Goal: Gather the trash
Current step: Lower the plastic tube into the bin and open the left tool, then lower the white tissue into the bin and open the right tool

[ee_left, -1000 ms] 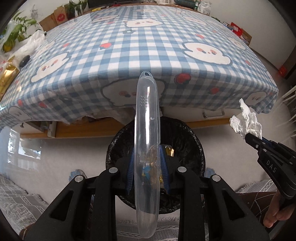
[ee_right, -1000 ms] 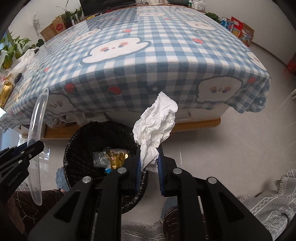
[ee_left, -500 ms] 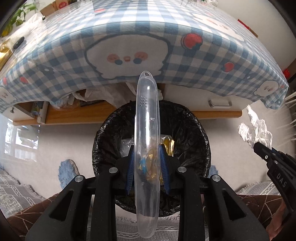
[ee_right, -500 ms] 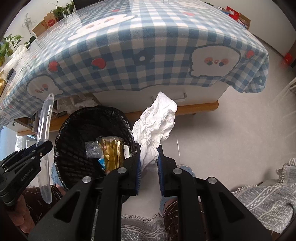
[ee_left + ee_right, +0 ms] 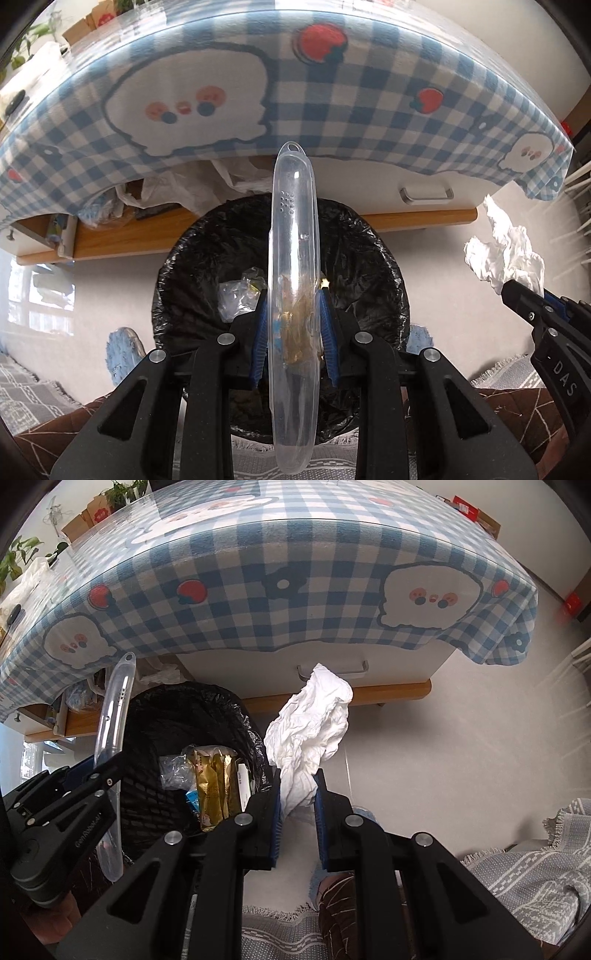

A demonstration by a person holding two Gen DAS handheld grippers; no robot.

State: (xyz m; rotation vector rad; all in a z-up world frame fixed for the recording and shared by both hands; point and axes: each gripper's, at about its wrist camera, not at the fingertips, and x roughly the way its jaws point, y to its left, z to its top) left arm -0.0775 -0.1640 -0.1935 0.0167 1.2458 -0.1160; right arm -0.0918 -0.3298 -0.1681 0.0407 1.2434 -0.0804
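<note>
Left wrist view shows the black-lined trash bin now filling the space directly beyond the left tongs, where a second ago the counter filled most of the view, so both loads are nearly placed for dropping. The left tongs are narrowed tight on a long clear plastic case held over the bin. The right tongs pinch a crumpled white tissue; it seems to hang just right of the rim, though fisheye distortion leaves that uncertain.
</note>
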